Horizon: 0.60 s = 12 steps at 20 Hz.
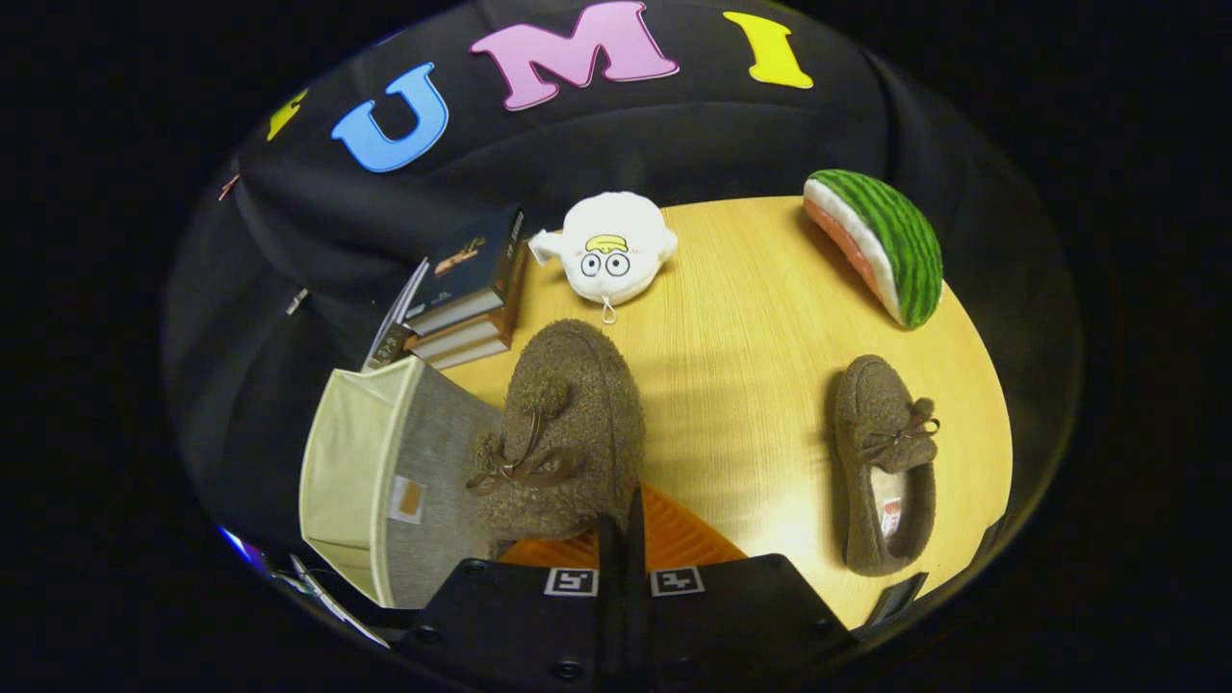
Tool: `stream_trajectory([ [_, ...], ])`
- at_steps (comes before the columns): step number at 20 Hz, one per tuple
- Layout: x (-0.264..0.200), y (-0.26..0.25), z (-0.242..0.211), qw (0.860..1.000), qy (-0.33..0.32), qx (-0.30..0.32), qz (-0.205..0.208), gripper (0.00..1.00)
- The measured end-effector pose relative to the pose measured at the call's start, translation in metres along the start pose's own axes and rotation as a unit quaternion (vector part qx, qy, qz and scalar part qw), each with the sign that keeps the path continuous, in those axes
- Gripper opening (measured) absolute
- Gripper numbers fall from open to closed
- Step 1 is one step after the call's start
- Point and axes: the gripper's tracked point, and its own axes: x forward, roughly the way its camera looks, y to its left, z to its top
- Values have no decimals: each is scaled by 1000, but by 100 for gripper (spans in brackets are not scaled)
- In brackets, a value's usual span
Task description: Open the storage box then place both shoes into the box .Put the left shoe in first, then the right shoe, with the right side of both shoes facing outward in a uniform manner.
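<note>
Between the nearly closed fingers, gripper [621, 539] clamps the heel of a brown shoe [563, 428], held just beside the open storage box [385, 481] at the tabletop's [751, 318] left edge. Second shoe [885, 462] lies near the right edge. Thin heel grip; shoe may swing, snag the box wall.

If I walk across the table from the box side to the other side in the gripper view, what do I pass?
Storage box → brown shoe pinched in the gripper → second shoe lying on the table.
</note>
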Motion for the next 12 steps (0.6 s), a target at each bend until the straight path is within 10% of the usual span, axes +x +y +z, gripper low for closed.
stream_trajectory([
  [12, -57, 177, 36, 989, -28, 96, 113, 5],
])
